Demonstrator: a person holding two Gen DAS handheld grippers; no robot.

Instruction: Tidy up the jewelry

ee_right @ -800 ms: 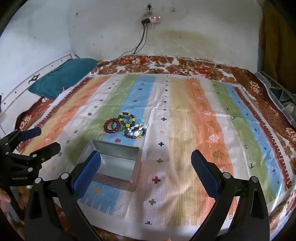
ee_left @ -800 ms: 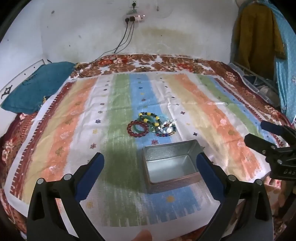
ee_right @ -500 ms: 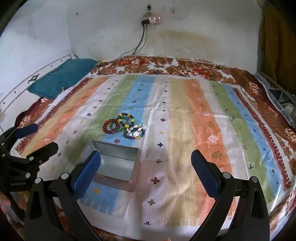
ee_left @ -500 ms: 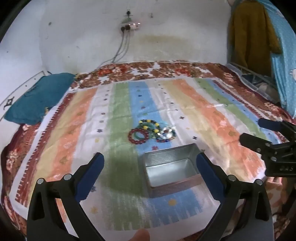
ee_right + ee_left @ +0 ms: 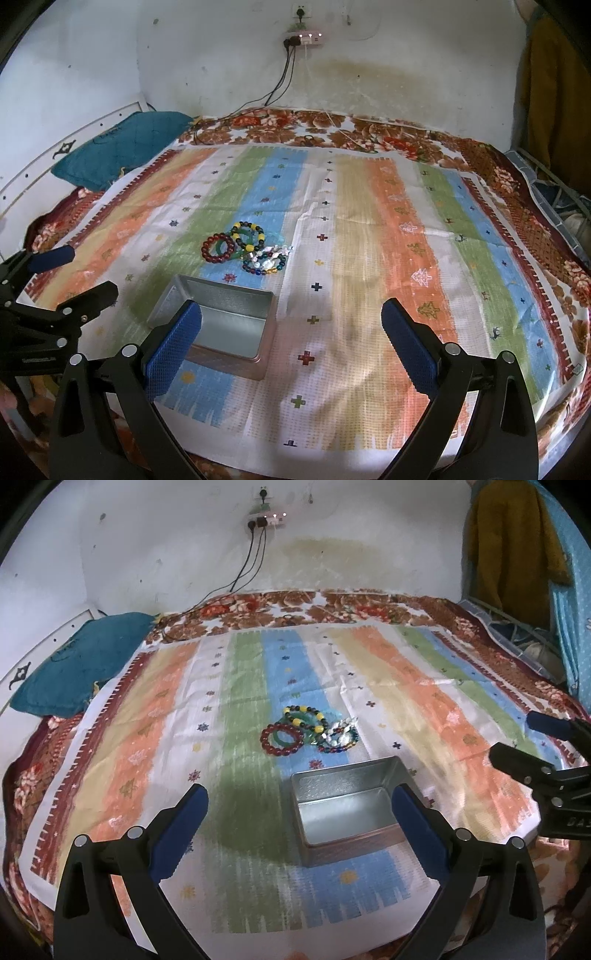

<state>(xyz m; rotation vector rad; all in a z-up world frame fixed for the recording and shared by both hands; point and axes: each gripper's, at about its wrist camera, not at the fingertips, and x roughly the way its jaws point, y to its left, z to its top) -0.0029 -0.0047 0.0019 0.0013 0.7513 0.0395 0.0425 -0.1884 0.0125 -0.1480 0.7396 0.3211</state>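
Left wrist view. My left gripper (image 5: 299, 814) has its blue-padded fingers (image 5: 181, 829) spread wide with nothing between the pads. The open metal tin (image 5: 345, 810) sits on the striped cloth (image 5: 240, 709), low in the gap and toward the right finger, which overlaps its right wall; I see no contact. The tin is empty. Beyond it, past the fingertips, the beaded bracelets (image 5: 308, 730) lie in a cluster on the blue stripe: a dark red one (image 5: 282, 740) at left, a yellow-and-dark one (image 5: 303, 716) behind, a blue-and-white tangle (image 5: 340, 734) at right. This view alone shows the right gripper (image 5: 517, 744) from the side at the right edge, fingers parted, and a yellow garment (image 5: 513, 546) hanging at upper right.

Right wrist view. My right gripper (image 5: 291, 330) is likewise wide open, pads gripping nothing. Here the tin (image 5: 221, 314) lies at the left side, partly behind the left finger (image 5: 173, 354); the gap between the fingers frames only bare cloth (image 5: 351, 295). The bracelets (image 5: 247, 249) lie beyond the tin, up and left of the gap, well apart from both fingertips. This view alone shows the left gripper (image 5: 70, 273) at the left edge, fingers apart. Both views show a teal pillow (image 5: 122, 147) at the far left and a wall socket with cables (image 5: 303, 37).
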